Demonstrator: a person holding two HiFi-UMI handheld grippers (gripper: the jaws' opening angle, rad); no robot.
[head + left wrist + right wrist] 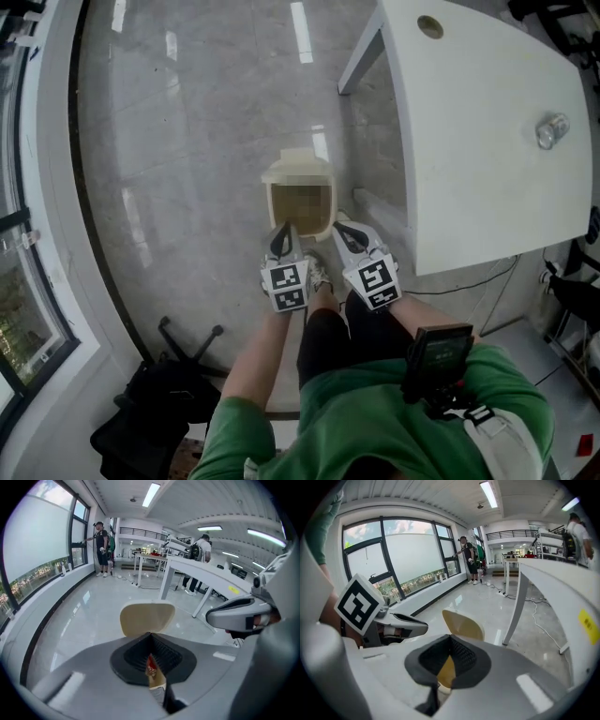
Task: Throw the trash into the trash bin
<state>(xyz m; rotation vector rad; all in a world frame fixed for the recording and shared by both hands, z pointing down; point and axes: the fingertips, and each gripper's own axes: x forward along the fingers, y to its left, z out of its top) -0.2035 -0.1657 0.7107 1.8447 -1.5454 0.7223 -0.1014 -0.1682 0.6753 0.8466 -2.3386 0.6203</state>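
In the head view the cream trash bin point(298, 192) stands on the floor with its lid raised. Both grippers hover side by side over its near rim. My left gripper point(281, 242) point(151, 656) is shut on a small tan and red wrapper point(154, 676), pinched between its black pads. The bin's lid point(146, 617) rises just beyond the jaws. My right gripper point(349, 234) point(449, 660) has its jaws close together. A tan surface shows in the narrow gap, and I cannot tell whether it is a held scrap or the bin. The lid point(464, 623) shows beyond the right jaws too.
A white table point(487, 141) stands to the right of the bin, with a clear glass object point(551, 129) on it and a leg point(361, 52) close by. A black chair base point(187, 342) and a dark bag point(150, 412) lie at lower left. People point(101, 548) stand far off by the windows.
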